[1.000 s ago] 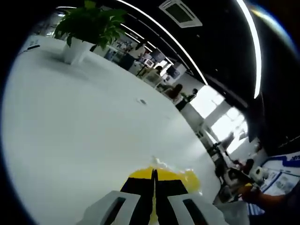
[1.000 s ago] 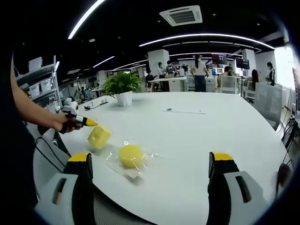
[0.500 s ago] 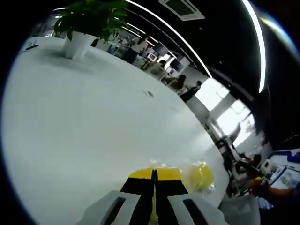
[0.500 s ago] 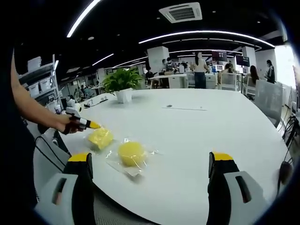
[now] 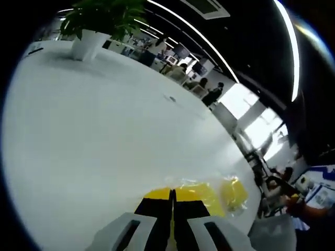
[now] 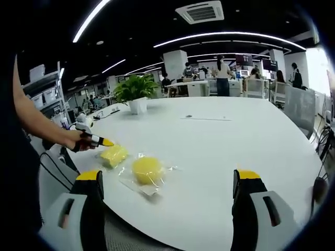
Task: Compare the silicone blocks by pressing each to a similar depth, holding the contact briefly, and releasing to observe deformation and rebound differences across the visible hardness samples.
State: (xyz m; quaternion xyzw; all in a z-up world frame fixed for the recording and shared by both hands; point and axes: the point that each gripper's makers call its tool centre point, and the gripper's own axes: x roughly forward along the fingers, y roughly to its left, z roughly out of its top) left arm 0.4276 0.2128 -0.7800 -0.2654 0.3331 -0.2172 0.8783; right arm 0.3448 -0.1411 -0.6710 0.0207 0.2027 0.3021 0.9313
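Note:
Two yellow silicone blocks in clear bags lie near the white table's [image 6: 220, 141] edge. In the right gripper view the round block [image 6: 146, 170] sits between and beyond my right gripper's [image 6: 168, 183] wide-open jaws. The flatter square block [image 6: 113, 155] lies to its left. My left gripper [image 6: 99, 141], held in a hand, touches the square block's left edge with its yellow tips. In the left gripper view the left gripper [image 5: 171, 197] is shut, the square block [image 5: 201, 191] lies just past its tips, and the round block [image 5: 234, 191] is to the right.
A potted plant [image 6: 135, 91] stands far back on the table, also seen as the plant [image 5: 99, 21] at upper left. A small dark spot [image 6: 189, 116] marks mid-table. Chairs [image 6: 301, 112] and people stand behind. The person's forearm [image 6: 36, 123] reaches in from the left.
The square block, tilted up a second ago, now lies flat on the table. My left gripper has sunk slightly and sits at its edge. The right gripper has stayed put.

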